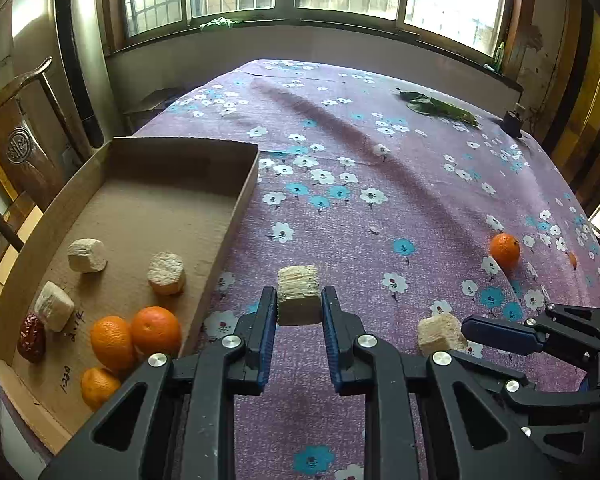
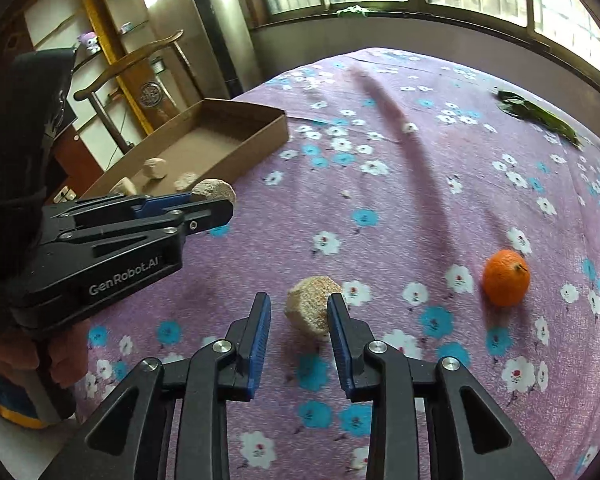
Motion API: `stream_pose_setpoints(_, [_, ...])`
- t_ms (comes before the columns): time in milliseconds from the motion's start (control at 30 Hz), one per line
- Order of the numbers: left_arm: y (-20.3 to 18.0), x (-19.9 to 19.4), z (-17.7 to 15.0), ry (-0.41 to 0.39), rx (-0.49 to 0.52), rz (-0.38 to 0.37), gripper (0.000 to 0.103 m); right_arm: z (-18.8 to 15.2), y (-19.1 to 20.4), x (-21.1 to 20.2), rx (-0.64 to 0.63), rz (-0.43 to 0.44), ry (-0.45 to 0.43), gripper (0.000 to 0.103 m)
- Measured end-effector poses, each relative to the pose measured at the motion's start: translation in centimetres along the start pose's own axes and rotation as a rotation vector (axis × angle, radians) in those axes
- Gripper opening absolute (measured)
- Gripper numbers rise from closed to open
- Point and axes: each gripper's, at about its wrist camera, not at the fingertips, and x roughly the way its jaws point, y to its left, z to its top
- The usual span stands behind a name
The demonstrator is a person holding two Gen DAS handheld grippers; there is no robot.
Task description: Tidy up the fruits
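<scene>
Left wrist view: a cardboard tray lies at the left on the flowered tabletop, its long side running away from the camera. Inside are pale chunks, a red date and three oranges near its close end. The left tool is closed on a pale chunk, held above the cloth, its flat cut face up. To the right, the right tool has its pads around another chunk lying on the cloth, and only the right pad appears to touch it. A loose orange sits further right, stem up and to the right.
</scene>
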Motion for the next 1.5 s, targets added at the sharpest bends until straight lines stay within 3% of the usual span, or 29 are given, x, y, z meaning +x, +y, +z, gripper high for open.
stream_pose_setpoints(100, [0.6,-0.5,-0.4,-0.009,0.0,0.006,0.021,-0.1,0.4,-0.4,0.004,-0.039,-0.01,0.036])
stream_pose_setpoints(200, [0.9,-1.0,-0.7,-0.023,0.0,0.005,0.021,-0.4,0.4,0.0,0.015,-0.091,-0.006,0.049])
stream_pose_setpoints(300, [1.1,-1.3,-1.0,-0.032,0.001,0.0,0.021,-0.7,0.8,0.9,0.017,-0.074,0.009,0.049])
stream_pose_setpoints(500, [1.5,-1.2,-1.6,-0.023,-0.009,-0.017,0.021,-0.6,1.0,3.2,0.033,-0.137,0.015,0.049])
stream_pose_setpoints(633, [2.0,-1.1,-1.8,-0.02,-0.018,-0.02,0.021,-0.9,0.7,3.0,0.074,-0.135,-0.035,0.068])
stream_pose_setpoints(733, [2.1,-1.1,-2.0,-0.021,-0.02,-0.024,0.021,-1.1,1.2,3.1,0.05,-0.149,-0.05,0.073])
stream_pose_setpoints(900, [2.2,-0.8,-2.1,-0.007,-0.02,-0.036,0.021,-0.9,1.8,3.5,0.019,-0.195,-0.03,0.07])
stream_pose_setpoints(967, [2.2,-0.8,-2.2,-0.005,-0.021,-0.035,0.021,-0.9,1.6,3.4,0.021,-0.201,-0.025,0.051])
stream_pose_setpoints(1067, [2.4,-0.9,-2.2,-0.006,-0.025,-0.034,0.021,-0.9,1.6,3.1,0.001,-0.187,-0.011,0.034])
stream_pose_setpoints(1500, [3.8,-3.1,-1.9,-0.06,-0.038,-0.003,0.021,0.8,3.8,0.6,-0.027,-0.091,-0.068,0.034])
